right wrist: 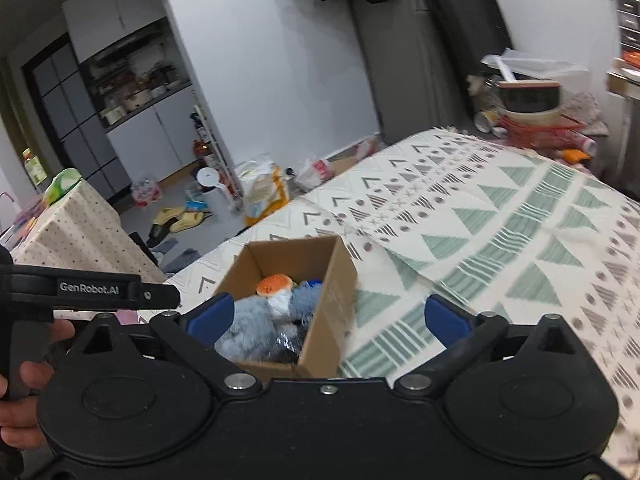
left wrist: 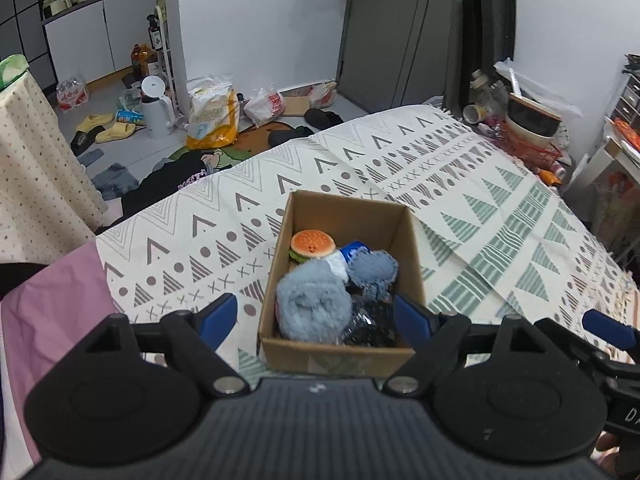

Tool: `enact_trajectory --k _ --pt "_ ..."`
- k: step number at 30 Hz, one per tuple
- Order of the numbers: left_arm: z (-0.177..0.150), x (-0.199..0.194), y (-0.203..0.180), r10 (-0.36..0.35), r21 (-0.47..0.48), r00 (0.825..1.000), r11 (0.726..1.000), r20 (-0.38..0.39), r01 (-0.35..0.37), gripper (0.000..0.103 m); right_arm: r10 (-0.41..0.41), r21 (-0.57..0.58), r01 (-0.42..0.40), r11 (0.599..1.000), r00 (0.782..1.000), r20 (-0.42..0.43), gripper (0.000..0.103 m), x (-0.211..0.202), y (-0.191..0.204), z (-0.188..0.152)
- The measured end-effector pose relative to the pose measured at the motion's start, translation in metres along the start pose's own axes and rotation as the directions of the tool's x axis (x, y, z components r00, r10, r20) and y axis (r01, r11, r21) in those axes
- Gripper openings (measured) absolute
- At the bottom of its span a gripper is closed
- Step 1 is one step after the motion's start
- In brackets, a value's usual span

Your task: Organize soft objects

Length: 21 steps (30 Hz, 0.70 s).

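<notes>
The box [left wrist: 340, 280] sits on the bed [left wrist: 500, 200], holding a burger toy [left wrist: 313, 243], a fluffy blue sock [left wrist: 310, 308], a second blue bundle [left wrist: 374, 270] and a dark crinkly packet [left wrist: 372, 326]. Left gripper [left wrist: 316, 314] hovers over the box, spread and empty; right gripper [right wrist: 328, 316] likewise spread, holding nothing. Risk: the contents look piled near the rim, so a further push could tip the light box or spill items onto the soft, uneven bedspread. The surrounding floor [left wrist: 120, 96] is cluttered with bags, slippers and bottles.
</notes>
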<state>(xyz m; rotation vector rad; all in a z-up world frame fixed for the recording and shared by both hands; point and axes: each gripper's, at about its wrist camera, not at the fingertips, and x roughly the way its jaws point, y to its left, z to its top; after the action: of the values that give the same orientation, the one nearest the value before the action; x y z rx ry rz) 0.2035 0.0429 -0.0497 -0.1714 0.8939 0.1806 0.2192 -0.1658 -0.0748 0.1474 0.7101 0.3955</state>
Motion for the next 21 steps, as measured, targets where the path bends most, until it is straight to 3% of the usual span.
enact_trajectory --k 4,10,14,21 --pt "-0.013 -0.019 -0.005 -0.013 0.030 1.000 0.999 0.014 0.013 0.085 -0.020 0.023 0.020 1.000 1.000 -0.001 0.103 -0.020 0.000 -0.005" --pt "-0.030 -0.043 -0.007 -0.033 0.040 0.999 0.999 0.035 0.031 0.096 -0.083 0.056 0.081 0.995 0.996 0.020 0.103 -0.052 -0.005 -0.011" --pt "-0.041 -0.061 -0.011 -0.049 0.066 0.997 0.997 0.066 0.045 0.103 -0.080 0.083 0.077 0.994 0.996 0.029 0.103 -0.074 -0.006 -0.013" --pt "-0.057 -0.088 -0.013 -0.077 0.085 0.991 0.994 0.112 0.067 0.103 -0.162 0.076 0.157 0.985 0.984 0.075 0.103 -0.107 0.001 -0.026"
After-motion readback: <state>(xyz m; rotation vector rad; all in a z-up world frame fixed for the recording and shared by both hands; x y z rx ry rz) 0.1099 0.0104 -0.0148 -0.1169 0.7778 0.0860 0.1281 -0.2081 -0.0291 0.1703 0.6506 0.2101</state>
